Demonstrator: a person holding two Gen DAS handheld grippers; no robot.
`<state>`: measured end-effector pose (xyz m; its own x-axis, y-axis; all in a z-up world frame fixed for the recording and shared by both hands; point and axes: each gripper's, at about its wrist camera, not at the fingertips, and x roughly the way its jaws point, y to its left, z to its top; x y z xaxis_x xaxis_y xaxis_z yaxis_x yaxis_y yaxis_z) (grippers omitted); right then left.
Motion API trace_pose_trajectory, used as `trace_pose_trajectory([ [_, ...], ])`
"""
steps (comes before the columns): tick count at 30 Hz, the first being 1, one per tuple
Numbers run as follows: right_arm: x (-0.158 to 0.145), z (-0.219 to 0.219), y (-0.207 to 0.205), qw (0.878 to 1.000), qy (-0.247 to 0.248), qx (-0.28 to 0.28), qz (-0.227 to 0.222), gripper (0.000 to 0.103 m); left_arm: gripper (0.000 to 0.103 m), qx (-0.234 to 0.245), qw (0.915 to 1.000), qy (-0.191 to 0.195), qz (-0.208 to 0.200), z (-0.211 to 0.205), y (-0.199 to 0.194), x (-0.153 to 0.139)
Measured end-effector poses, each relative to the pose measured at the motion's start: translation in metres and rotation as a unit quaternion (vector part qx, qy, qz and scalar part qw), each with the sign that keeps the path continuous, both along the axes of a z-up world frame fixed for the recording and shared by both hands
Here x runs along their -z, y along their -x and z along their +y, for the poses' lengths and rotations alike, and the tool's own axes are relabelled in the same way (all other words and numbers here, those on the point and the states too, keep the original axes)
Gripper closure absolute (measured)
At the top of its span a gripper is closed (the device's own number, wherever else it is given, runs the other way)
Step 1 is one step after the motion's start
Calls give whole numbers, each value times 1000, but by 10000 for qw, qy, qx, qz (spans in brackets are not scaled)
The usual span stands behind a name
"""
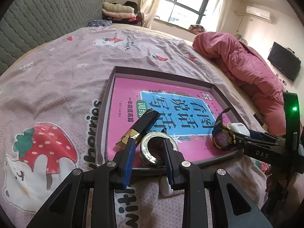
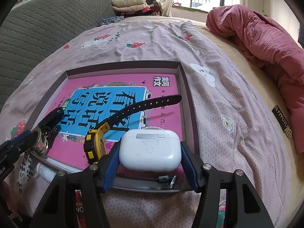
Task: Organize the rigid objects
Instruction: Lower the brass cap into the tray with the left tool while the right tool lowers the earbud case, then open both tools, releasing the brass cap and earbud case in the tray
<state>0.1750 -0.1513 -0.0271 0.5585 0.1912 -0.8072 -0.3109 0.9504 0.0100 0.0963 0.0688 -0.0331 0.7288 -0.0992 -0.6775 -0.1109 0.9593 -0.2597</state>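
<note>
Left fingers (image 1: pixel 148 148) clamp silver metal ring's (image 1: pixel 159 148) wall, right fingers (image 2: pixel 150 150) grip white earbud case (image 2: pixel 150 150); tray's (image 1: pixel 106 102) 6 o'clock edge, neither released, white tube (image 2: pixel 46 172) outside.

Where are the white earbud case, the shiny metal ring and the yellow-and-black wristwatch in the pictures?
white earbud case (image 2: pixel 150 150), right wrist view, on its front face near the button.
shiny metal ring (image 1: pixel 158 141), left wrist view, on its top rim.
yellow-and-black wristwatch (image 1: pixel 222 139), left wrist view, on its dial.
</note>
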Motion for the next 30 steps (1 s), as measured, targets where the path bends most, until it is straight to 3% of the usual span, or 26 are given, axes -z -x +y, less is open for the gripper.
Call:
trace_pose_trajectory([
  [26, -11, -4, 1, 9997, 68, 112, -195, 43, 64, -132, 9998, 111, 41, 7, -2, -1],
  [30, -12, -4, 2, 9997, 74, 124, -179, 43, 56, -157, 9998, 74, 63, 8, -2, 0],
])
